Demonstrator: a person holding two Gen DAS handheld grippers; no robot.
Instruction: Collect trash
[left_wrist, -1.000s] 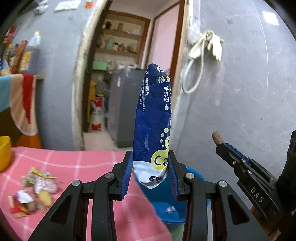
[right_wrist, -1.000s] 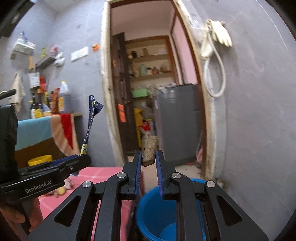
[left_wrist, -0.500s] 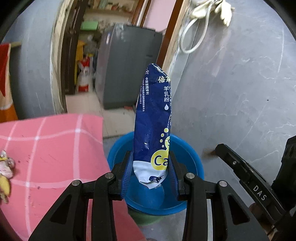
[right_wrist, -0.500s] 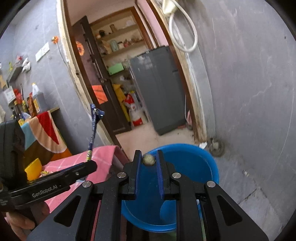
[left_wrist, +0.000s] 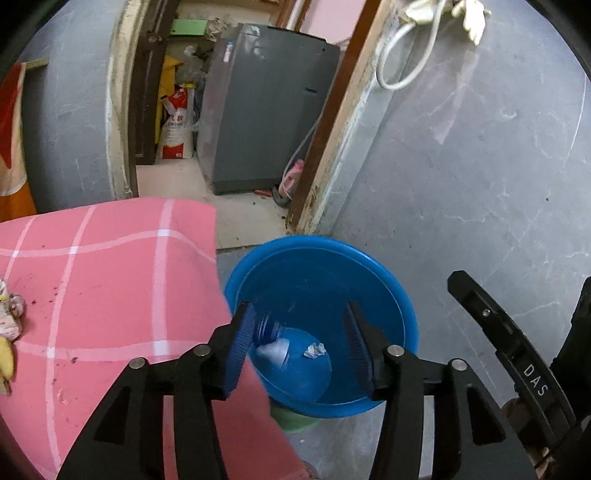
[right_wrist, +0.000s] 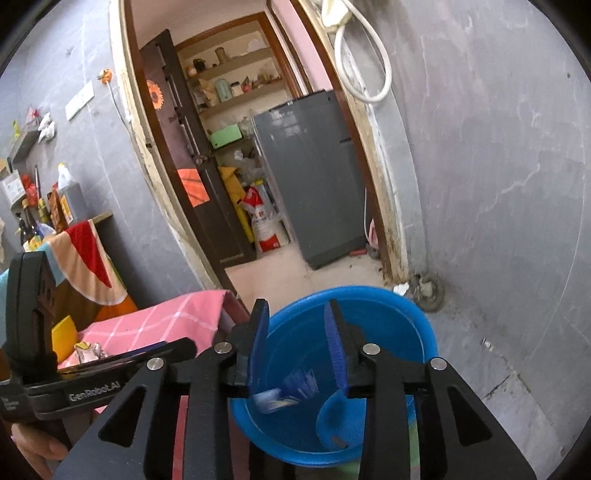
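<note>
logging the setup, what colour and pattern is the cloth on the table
Pink with a white check, clearest in the left wrist view: tablecloth.

Evenly lit by soft daylight, brighter through the doorway (right_wrist: 258, 147). No hard shadows or glare. Strong fisheye bending, black corners. Motion blur on the blue packet (right_wrist: 284, 391) inside the bucket (right_wrist: 406, 314); walls sharp.
</note>
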